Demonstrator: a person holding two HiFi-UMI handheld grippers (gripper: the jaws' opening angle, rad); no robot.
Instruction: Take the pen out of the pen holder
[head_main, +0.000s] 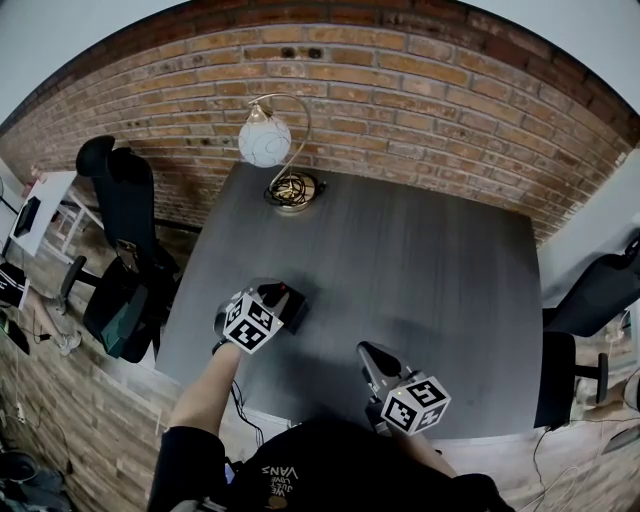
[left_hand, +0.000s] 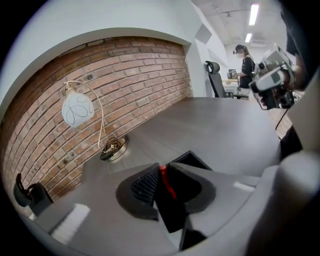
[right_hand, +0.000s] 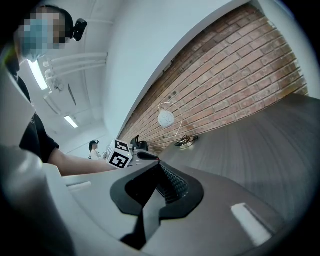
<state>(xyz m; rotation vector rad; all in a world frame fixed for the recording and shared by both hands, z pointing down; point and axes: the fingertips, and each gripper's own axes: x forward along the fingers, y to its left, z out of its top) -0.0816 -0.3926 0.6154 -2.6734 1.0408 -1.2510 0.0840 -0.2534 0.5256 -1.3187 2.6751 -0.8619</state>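
Pen (left_hand: 167, 182): thin, red, only a short strip visible, above the black holder (left_hand: 193, 158) at the table's (head_main: 420, 260) near-left part. Left gripper (left_hand: 161, 169) had its jaws narrowed onto the pen. Only that gripper's view showed the pen. In the head view I saw just the gripper covering the holder. Right gripper (right_hand: 159, 163) was closed and empty, near the table's front edge.

Table (head_main: 420, 270) showing matt grey wood grain; brick wall (head_main: 420, 90) looking rough; lamp globe (head_main: 264, 141) gleaming glossy white; pen (left_hand: 167, 182) shining red plastic.
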